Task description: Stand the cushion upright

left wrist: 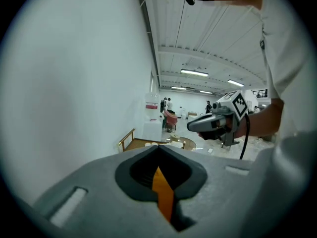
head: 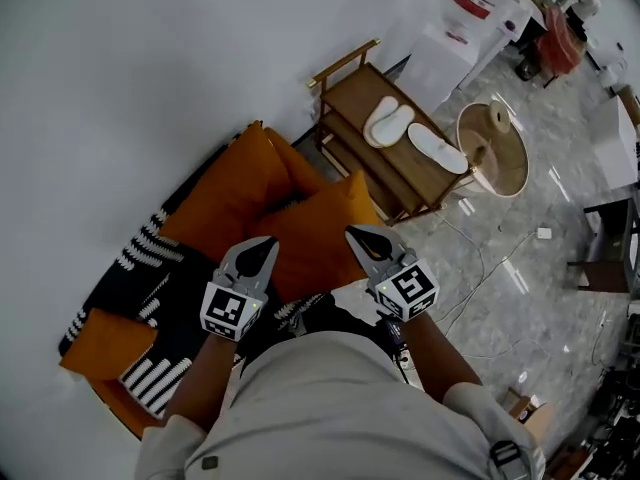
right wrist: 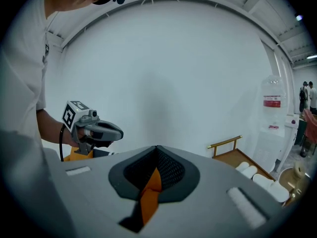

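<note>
Several orange cushions point(head: 315, 238) (plainest overhead), striped fabric point(head: 150, 258)

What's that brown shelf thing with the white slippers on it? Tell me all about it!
The wooden rack looks like brown wood. It is low, with two tiers and a raised rail at one end. It stands upright on the pale floor by the white wall, close beside the orange cushions. Two white slippers lie flat on its top tier.
</note>
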